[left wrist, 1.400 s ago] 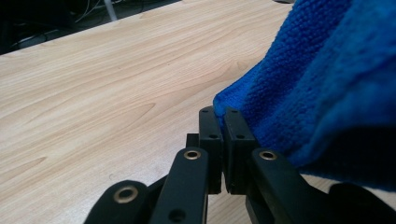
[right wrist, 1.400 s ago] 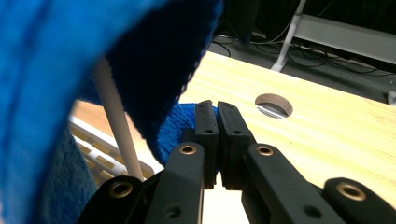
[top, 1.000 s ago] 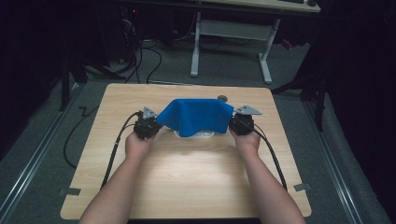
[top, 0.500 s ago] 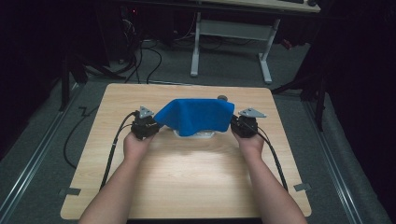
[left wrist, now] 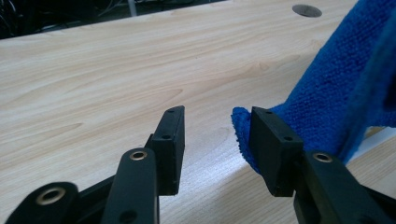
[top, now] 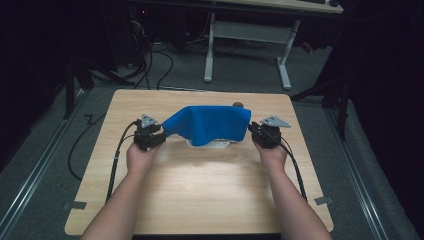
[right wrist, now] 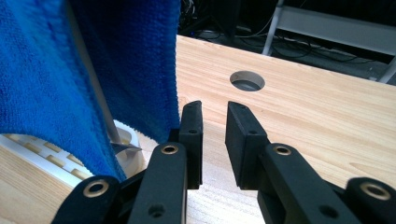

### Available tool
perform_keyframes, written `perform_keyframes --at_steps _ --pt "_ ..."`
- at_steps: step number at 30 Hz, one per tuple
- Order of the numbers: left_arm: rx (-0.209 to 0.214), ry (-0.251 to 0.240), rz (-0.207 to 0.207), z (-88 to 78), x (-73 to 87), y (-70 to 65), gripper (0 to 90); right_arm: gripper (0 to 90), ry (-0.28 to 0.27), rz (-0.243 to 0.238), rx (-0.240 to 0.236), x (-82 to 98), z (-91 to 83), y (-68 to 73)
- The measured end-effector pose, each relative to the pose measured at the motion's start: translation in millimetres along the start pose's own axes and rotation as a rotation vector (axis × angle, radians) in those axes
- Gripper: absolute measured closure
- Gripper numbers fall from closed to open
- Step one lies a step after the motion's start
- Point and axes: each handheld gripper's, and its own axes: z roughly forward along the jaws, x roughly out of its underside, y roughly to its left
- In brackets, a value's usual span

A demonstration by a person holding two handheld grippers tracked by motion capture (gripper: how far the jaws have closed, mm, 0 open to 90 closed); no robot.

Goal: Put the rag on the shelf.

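Note:
A blue cloth hangs draped over a white slotted rack in the middle of the wooden table. My left gripper sits at the cloth's left corner. Its jaws have just been opening and now stand wide open. The cloth lies against the outer jaw and nothing is pinched. At the cloth's right edge, my right gripper has opened a little. Its narrow gap is empty, and the cloth hangs beside its left jaw over the rack.
A round hole is cut in the tabletop just behind the cloth. Black cables trail from both grippers toward the table's front. A white-legged desk and floor cables lie beyond the far edge.
Both grippers, earlier shut on the cloth's corners, have opened and let go. The cloth has settled lower over the rack. The hands have barely moved.

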Motion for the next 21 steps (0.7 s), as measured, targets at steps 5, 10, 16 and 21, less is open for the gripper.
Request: perform_keyframes --at_steps 5,10,16,21 --pt "-0.009 -0.007 0.002 -3.6 -0.8 2.0 56.4 77.1 0.001 0.005 0.006 -0.6 -1.7 0.4" --pt "-0.015 -0.009 -0.003 -7.4 -0.2 5.1 56.6 77.2 0.0 -0.002 0.009 -0.8 -3.2 -0.8" --pt "-0.026 -0.011 -0.004 -12.5 1.1 6.7 56.5 77.1 -0.002 -0.003 0.012 -1.3 -5.4 -1.2" --pt "-0.036 -0.019 -0.007 -18.9 2.3 8.6 56.2 77.0 0.002 -0.004 0.012 -0.7 -8.9 -1.0"
